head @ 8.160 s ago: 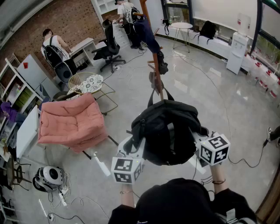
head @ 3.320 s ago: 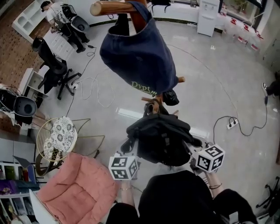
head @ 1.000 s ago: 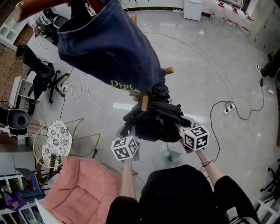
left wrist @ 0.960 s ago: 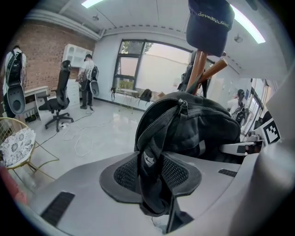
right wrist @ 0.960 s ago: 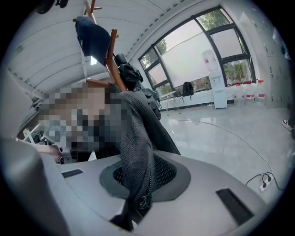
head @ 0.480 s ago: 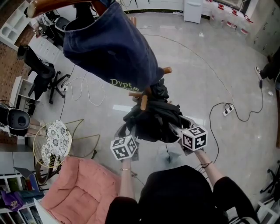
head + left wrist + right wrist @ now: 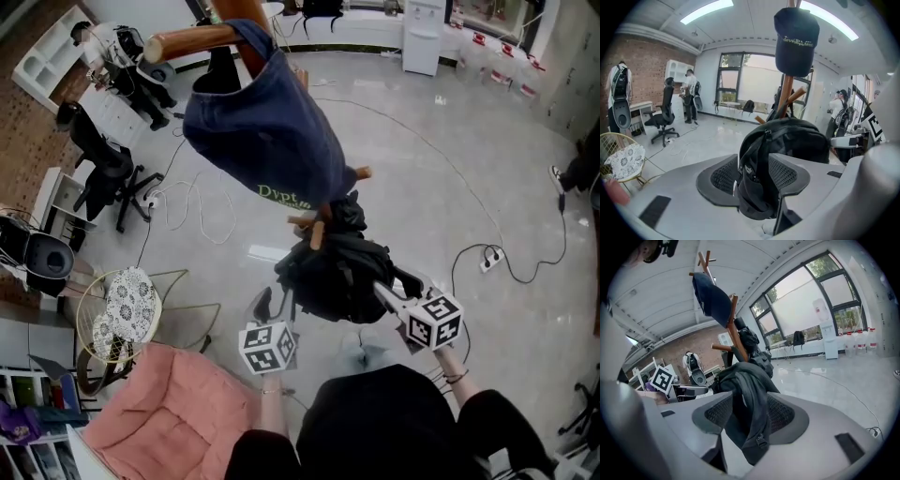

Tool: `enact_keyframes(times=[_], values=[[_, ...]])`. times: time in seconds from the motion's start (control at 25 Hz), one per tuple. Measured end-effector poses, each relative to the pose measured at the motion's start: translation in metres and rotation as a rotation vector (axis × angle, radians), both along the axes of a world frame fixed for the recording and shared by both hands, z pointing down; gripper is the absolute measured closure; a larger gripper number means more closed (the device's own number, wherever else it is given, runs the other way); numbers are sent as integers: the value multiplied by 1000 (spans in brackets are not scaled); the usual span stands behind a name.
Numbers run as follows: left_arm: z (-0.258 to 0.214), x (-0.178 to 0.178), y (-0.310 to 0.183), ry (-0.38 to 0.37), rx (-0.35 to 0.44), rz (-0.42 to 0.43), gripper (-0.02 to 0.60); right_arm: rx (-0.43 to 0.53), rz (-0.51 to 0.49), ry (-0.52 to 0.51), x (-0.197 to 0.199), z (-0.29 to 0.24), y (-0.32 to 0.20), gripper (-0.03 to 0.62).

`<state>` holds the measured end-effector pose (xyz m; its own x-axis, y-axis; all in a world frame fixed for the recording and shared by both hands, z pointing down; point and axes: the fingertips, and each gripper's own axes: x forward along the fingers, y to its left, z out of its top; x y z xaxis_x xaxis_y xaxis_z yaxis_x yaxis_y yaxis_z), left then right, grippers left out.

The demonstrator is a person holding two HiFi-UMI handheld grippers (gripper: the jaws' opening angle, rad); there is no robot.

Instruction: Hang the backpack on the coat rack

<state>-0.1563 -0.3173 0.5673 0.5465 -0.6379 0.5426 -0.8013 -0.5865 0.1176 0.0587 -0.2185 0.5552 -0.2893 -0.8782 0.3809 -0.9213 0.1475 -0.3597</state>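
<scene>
Glossy pale grey floor (image 7: 487,169) across most of the head view, strewn with loose cables (image 7: 187,192). Pink cushion (image 7: 159,412) at lower left, wire chair (image 7: 117,309) just above it, black office chair (image 7: 98,159) higher up. White water dispenser (image 7: 422,37) at top. In the left gripper view, brick wall (image 7: 642,61) at left, tall windows (image 7: 740,79) mid-frame, strip lights (image 7: 705,10) overhead.

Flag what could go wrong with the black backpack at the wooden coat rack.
1. Jaws of the left gripper and right gripper are opening, yet folds of the black fabric backpack lie between both pairs; drawing back may snag and drag it off.
2. It seems to hang from one short wooden peg; the strap could slip off.
</scene>
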Motion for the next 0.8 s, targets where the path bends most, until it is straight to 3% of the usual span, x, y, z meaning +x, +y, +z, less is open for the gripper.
enact_keyframes(times=[0.12, 0.28, 0.6, 0.8], values=[[-22, -1, 7, -1, 48, -4, 439, 49, 9, -8, 5, -24, 3, 392], [-54, 3, 12, 28, 119, 1, 504, 121, 30, -5, 14, -56, 3, 474], [-106, 7, 22, 63, 212, 28, 554, 220, 43, 60, 26, -106, 3, 561], [-137, 7, 24, 96, 293, 33, 561, 292, 48, 90, 30, -134, 3, 577]])
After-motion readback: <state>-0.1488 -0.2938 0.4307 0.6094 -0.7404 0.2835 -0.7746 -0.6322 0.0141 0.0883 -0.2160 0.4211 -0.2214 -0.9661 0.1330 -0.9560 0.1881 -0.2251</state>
